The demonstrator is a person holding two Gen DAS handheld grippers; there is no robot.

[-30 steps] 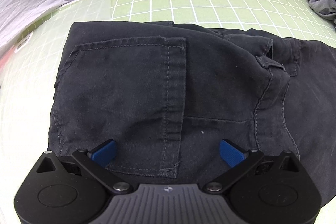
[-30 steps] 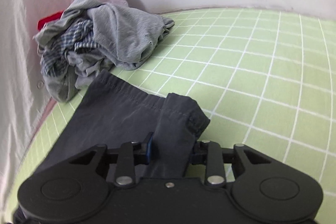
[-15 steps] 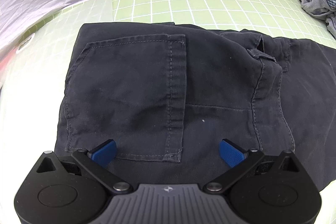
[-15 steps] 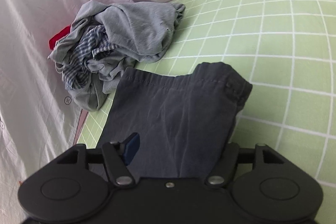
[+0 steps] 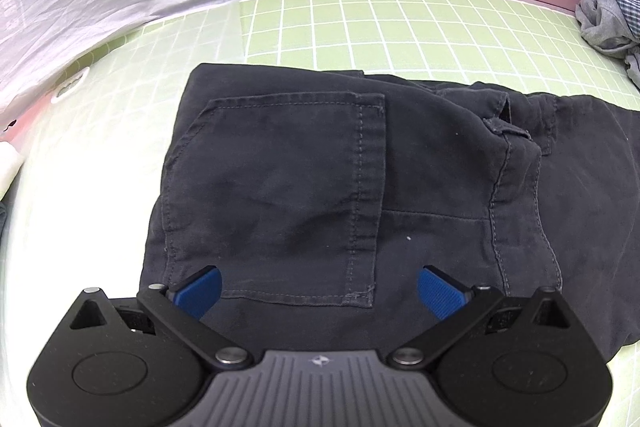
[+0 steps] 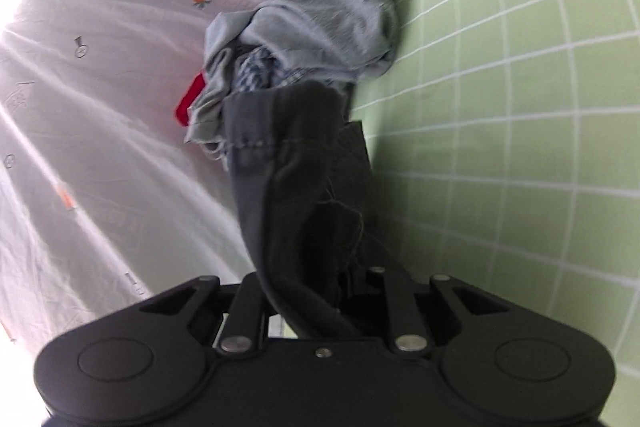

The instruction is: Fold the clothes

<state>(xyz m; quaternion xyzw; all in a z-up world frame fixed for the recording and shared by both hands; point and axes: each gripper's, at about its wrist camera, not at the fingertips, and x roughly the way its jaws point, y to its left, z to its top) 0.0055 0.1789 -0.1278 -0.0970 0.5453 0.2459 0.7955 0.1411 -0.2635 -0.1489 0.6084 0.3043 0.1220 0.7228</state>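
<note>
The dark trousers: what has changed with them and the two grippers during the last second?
The right gripper, after opening briefly, has closed again on the hem end of the dark trousers and lifted it off the green grid mat, so the cloth now hangs bunched before the pile of grey clothes. The left gripper has drawn back slightly; its jaws stay open above the back pocket.

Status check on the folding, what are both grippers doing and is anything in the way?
Left gripper open above dark grey cotton trousers. Right gripper shut on the trouser leg hem, lifted. Crumpled grey laundry pile just beyond.
</note>
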